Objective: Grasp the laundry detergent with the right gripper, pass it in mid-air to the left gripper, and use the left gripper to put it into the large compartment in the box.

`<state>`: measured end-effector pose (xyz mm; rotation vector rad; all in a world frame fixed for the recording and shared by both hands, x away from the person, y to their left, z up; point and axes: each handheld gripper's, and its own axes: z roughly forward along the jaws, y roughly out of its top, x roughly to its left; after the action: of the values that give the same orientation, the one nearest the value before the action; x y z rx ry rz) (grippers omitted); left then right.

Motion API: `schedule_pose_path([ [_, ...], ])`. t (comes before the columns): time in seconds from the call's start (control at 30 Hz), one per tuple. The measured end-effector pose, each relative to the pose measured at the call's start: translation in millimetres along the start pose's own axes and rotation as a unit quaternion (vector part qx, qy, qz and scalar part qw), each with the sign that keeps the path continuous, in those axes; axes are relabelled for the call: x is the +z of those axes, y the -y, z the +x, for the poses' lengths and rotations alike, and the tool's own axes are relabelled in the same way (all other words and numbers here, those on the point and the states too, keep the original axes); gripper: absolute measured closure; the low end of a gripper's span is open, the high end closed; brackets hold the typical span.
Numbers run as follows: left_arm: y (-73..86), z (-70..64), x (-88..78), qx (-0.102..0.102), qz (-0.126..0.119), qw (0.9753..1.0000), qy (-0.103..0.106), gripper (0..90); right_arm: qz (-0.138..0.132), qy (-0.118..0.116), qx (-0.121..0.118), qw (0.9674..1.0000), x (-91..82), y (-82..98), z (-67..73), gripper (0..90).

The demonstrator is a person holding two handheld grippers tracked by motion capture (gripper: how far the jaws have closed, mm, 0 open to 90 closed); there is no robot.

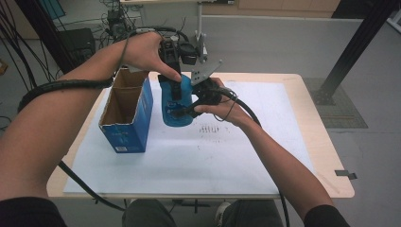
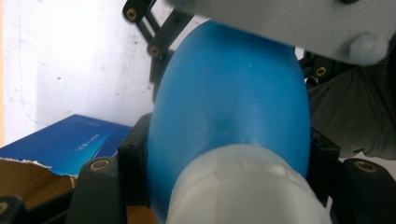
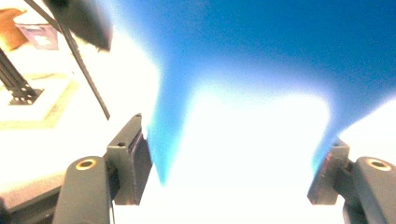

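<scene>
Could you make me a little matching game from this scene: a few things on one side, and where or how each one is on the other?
Things:
1. blue plastic bottle with white cap
2. open blue cardboard box
3. white paper sheet
4. left gripper

States:
A. spread flat over the table
B. standing left of the bottle, top flaps open
C. gripped from two sides
D. coming down from above

Pairs: 1-C, 2-B, 3-A, 4-D

A wooden table [image 1: 326, 156] with a white sheet [image 1: 227, 161] on top stands on a grey floor [image 1: 283, 42]. Black cables [image 1: 14, 56] hang at the upper left. A black post [image 1: 354, 47] leans at the upper right.
</scene>
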<state>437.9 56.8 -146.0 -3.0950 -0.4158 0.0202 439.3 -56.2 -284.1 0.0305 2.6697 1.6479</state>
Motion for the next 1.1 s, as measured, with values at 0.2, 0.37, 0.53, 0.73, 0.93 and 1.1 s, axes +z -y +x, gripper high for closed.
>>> schedule_pose_path([
  [0.2, 3.1, 5.0, -3.9, -0.017, 0.0, 0.9998, -0.005, 36.8, 0.038, 0.021, 0.032, 0.9985, -10.4, 6.7, -1.3, 12.0],
  [0.37, 3.9, 8.5, -7.2, -0.036, 0.002, 0.9993, -0.011, 36.8, 0.07, 0.058, 0.038, 0.9952, -25.3, 12.6, 0.9, 6.8],
  [0.53, 5.1, 10.9, -12.2, -0.061, 0.004, 0.9979, -0.021, 36.8, 0.093, 0.086, 0.058, 0.9902, -44.9, 20.4, 2.4, 5.5],
  [0.73, 9.8, 12.8, -23.4, -0.105, -0.002, 0.9939, -0.032, 36.8, 0.122, 0.12, 0.079, 0.9821, -72.7, 30.8, 4.6, 4.6],
  [0.93, 18.1, 17.2, -37.4, -0.159, -0.006, 0.9867, -0.035, 36.8, 0.166, 0.155, 0.081, 0.9705, -102.1, 41.5, 12.5, 5.3],
  [1.1, 32.9, 21.9, -52.7, -0.214, -0.014, 0.9756, -0.046, 36.9, 0.19, 0.179, 0.096, 0.9606, -129.1, 50.8, 19.5, 5.8],
])
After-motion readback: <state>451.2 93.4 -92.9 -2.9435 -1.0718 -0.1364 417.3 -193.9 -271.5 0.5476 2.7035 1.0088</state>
